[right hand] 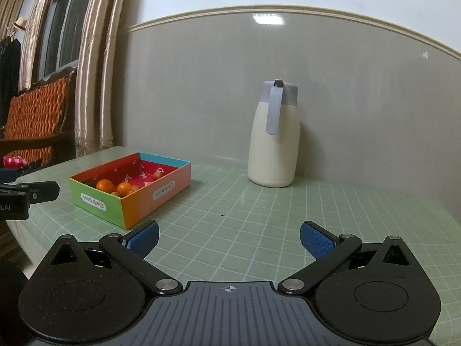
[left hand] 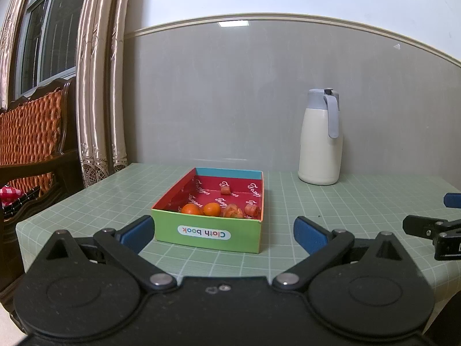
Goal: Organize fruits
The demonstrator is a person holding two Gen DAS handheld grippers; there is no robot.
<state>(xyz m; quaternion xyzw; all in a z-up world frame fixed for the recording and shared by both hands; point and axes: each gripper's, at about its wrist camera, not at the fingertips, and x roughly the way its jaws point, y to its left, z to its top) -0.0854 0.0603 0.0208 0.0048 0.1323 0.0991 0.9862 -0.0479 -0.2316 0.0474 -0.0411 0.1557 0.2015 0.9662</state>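
Note:
A colourful cardboard box labelled "Cloth book" stands on the green grid mat straight ahead in the left wrist view. Inside it lie two oranges and three small reddish fruits. My left gripper is open just in front of the box, nothing between its blue pads. In the right wrist view the same box sits at the left with the oranges showing. My right gripper is open and empty over bare mat, right of the box.
A cream thermos jug with a grey lid stands at the back by the grey wall. A wooden chair with orange cushion and curtains are left of the table. The mat's left edge is near.

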